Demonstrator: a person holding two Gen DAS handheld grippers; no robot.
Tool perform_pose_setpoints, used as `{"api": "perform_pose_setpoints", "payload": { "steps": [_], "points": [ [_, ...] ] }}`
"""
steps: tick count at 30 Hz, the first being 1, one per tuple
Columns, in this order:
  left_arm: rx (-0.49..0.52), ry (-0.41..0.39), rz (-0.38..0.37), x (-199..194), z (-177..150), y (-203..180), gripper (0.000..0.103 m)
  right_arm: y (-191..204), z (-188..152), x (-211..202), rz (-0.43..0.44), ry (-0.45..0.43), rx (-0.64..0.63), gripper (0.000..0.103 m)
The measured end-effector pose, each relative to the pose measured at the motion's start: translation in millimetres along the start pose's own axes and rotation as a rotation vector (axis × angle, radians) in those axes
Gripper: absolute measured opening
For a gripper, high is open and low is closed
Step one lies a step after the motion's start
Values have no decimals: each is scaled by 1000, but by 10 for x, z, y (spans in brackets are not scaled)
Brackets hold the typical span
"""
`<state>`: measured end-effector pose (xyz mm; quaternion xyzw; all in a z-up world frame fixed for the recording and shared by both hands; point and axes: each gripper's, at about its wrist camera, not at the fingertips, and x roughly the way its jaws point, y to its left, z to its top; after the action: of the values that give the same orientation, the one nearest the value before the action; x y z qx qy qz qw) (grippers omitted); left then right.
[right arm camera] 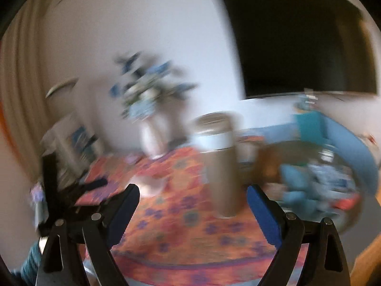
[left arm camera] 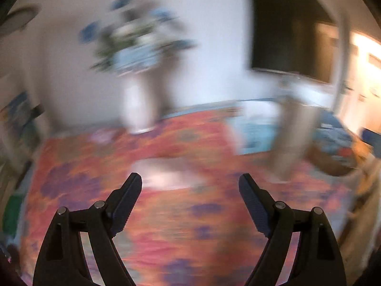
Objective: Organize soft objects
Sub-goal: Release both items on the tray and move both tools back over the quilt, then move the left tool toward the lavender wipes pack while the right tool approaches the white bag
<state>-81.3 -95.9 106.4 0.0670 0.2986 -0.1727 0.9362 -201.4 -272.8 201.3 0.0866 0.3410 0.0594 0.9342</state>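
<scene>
The left gripper (left arm camera: 190, 183) has its jaws spread wide with nothing between them; both fingers are sharp while everything beyond is smeared by motion blur. The right gripper (right arm camera: 193, 194) is likewise wide open and empty.

Beneath both grippers lies an orange tablecloth (left arm camera: 166, 226) with purple flower shapes; its pattern is readable only in the right wrist view. Just beyond the left gripper's fingertips, a pale pink soft object (left arm camera: 166, 171) lies on the cloth; its outline and type cannot be determined. The same pale patch (right arm camera: 150, 183) appears left of centre in the right wrist view, partly cut off by the left finger.

A tall tan cylinder (right arm camera: 221, 166) with a white band stands upright on the cloth between the right gripper's fingers and farther away. To the far right, a brown basket (right arm camera: 269, 164) holds blue and patterned soft items (right arm camera: 309, 190); individual pieces cannot be separated. In the left wrist view, the basket (left arm camera: 333, 164) is cut off near the right edge.

At the far side, a white vase (left arm camera: 137, 109) carries blurred blue and white flowers (left arm camera: 133, 31). A dark screen (right arm camera: 297, 35) hangs on the wall at upper right.

At the left of the right wrist view, a black device (right arm camera: 54, 190) shows, too blurred to identify.
</scene>
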Motion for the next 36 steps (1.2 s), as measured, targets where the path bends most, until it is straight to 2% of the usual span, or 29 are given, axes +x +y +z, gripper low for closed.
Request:
{"api": "perform_pose_setpoints", "payload": {
  "steps": [3,8,10,11,12,14,16,19,26,36],
  "points": [
    [-54,30,103,246,-103,472,82,438,-54,452,0,77,-100,91],
    [-135,66,152,531,-344,990,82,777,-202,1177,-18,159,-167,91],
    [-181,95,141,587,-390,1104,82,788,-264,1448,-41,197,-160,91],
    [-209,103,112,587,-371,1155,82,765,-292,1548,-46,213,-149,91],
    [-238,74,85,557,-364,1207,83,739,-313,1656,-47,225,-133,91],
    [-262,68,87,537,-390,1232,83,687,-349,1815,-54,239,-104,91],
    [-273,94,59,575,-403,1250,83,635,-407,1938,-64,252,-77,91],
    [-263,105,43,597,-421,1229,83,614,-465,2053,-88,300,-60,91],
    [-207,104,58,596,-421,1125,83,632,-483,2066,-101,303,-75,91],
    [-215,122,62,624,-431,1152,83,666,-501,2077,-113,303,-97,91]
  ]
}}
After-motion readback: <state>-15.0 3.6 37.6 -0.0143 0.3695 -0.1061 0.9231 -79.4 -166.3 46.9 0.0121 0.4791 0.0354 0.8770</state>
